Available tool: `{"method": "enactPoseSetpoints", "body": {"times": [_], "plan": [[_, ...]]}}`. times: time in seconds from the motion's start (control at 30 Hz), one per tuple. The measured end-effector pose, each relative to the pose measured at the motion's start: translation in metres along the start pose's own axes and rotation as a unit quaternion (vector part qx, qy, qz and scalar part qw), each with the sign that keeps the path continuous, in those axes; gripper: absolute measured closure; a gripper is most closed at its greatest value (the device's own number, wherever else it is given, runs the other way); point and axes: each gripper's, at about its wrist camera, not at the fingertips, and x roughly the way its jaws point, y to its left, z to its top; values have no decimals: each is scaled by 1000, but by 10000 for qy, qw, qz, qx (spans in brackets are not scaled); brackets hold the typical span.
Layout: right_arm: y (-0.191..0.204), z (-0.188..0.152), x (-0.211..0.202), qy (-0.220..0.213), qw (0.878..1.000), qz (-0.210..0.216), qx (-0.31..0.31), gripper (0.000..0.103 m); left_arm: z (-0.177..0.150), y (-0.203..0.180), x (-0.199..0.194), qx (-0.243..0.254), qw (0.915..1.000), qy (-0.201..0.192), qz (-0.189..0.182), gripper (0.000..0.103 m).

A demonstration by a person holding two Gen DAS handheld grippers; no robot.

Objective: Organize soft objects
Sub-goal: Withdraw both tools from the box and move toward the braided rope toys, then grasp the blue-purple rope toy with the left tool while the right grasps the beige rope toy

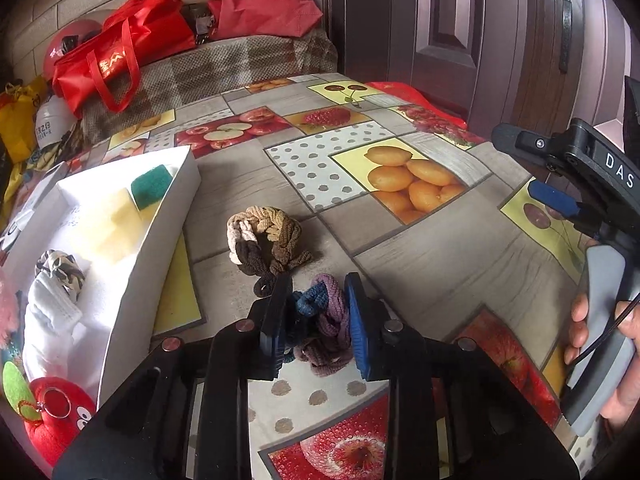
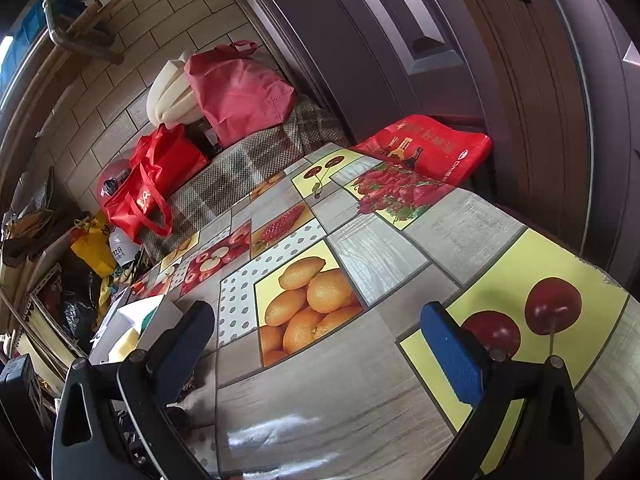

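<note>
Fruit-print tablecloth, white box holding sponges

White box runs off the left edge.

A cluttered home: fruit-print tablecloth, shopping bags, panelled door.

We read the white letters "DAS" on the black body of the right gripper, at the right edge of the left wrist view. The red bag lying at the far edge of the surface carries a bottle picture and light lettering too small for us to read. The red tote, well left of that bag, shows a gold print we cannot make out.
</note>
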Motion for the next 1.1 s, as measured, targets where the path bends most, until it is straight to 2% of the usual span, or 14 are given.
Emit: {"method": "enactPoseSetpoints", "body": {"times": [0.13, 0.23, 0.3, 0.4, 0.47, 0.57, 0.77, 0.9, 0.93, 1.0, 1.1], "plan": [[0, -1, 1, 18, 10000, 26, 3, 0, -13, 11, -23, -238, 9991, -216, -261, 78], [1, -2, 1, 53, 9999, 115, -31, 0, -28, 16, -49, -208, 9984, -441, -289, 78], [7, -3, 4, 169, 9994, 251, -151, 0, -38, 20, -70, -74, 9974, -711, -128, 78], [32, -12, 21, 685, 9942, 589, -579, 0, -49, 27, -92, 144, 9942, -1047, 215, 78], [56, -22, 38, 1126, 9860, 720, -995, 0, -54, 39, -99, 101, 9928, -1144, 352, 78], [97, -40, 59, 1570, 9688, 623, -1813, 0, -57, 61, -104, -154, 9910, -1221, 534, 78], [159, -70, 91, 1735, 9339, -27, -3127, 0, -60, 101, -108, -761, 9868, -1292, 607, 78], [181, -85, 112, 1918, 9102, -384, -3652, 1, -60, 101, -107, -734, 9869, -1299, 618, 78], [183, -85, 114, 1891, 9099, -357, -3674, 3, -60, 100, -106, -701, 9870, -1303, 621, 78], [183, -84, 117, 1929, 9095, -296, -3670, 10, -59, 99, -106, -676, 9872, -1303, 627, 78], [180, -80, 113, 1937, 9169, 26, -3491, 66, -60, 98, -106, -717, 9870, -1299, 615, 78]]}}
